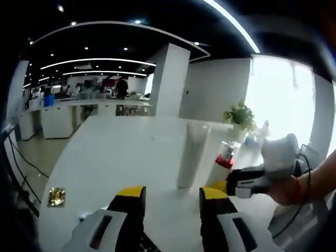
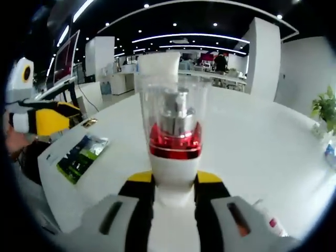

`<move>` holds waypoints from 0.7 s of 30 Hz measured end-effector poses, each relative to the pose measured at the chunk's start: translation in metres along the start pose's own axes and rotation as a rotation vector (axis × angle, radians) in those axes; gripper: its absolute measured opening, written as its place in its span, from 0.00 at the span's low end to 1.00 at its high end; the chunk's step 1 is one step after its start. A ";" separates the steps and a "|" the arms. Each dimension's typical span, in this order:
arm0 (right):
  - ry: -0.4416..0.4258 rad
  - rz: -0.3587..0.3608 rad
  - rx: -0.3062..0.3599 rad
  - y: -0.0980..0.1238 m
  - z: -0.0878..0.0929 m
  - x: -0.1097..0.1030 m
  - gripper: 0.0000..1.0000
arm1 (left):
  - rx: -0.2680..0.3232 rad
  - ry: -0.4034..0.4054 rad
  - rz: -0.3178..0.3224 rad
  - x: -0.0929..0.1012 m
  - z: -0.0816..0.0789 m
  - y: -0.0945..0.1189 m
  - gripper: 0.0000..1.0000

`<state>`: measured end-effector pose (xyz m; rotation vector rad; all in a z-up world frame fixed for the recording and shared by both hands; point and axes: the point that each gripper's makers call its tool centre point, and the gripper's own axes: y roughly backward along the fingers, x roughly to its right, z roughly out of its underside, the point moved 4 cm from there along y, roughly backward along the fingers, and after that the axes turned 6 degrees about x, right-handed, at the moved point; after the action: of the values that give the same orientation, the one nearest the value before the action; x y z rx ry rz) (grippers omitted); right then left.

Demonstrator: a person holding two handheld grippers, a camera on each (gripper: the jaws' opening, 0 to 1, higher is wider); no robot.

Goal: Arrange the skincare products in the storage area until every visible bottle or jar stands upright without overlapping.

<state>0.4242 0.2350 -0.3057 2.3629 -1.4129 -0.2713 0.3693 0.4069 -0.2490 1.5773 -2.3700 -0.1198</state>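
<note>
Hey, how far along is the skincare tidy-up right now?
Done: the white tube stands upright on the table. In hand: the right gripper is closed on the upright pump bottle beside it. Left: release it; the left gripper is open, holding nothing.

I'm working in a large open-plan office. Curved strip lights (image 1: 94, 61) and spotlights run across a dark ceiling above a long white tabletop (image 1: 121, 152). White square pillars (image 1: 169, 79), distant white counters (image 1: 58, 118), a potted plant (image 1: 239, 115) and a bright window wall (image 1: 281, 94) surround it.
</note>
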 end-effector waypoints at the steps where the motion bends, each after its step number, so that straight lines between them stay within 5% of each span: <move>1: -0.001 0.004 0.000 0.000 0.000 0.000 0.29 | -0.005 0.001 -0.006 -0.001 0.001 0.000 0.41; 21: -0.034 0.105 0.002 -0.013 -0.004 0.011 0.29 | -0.045 0.006 -0.071 -0.012 0.008 0.003 0.38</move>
<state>0.4415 0.2317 -0.3068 2.2870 -1.5474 -0.2823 0.3685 0.4189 -0.2578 1.6388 -2.2906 -0.1818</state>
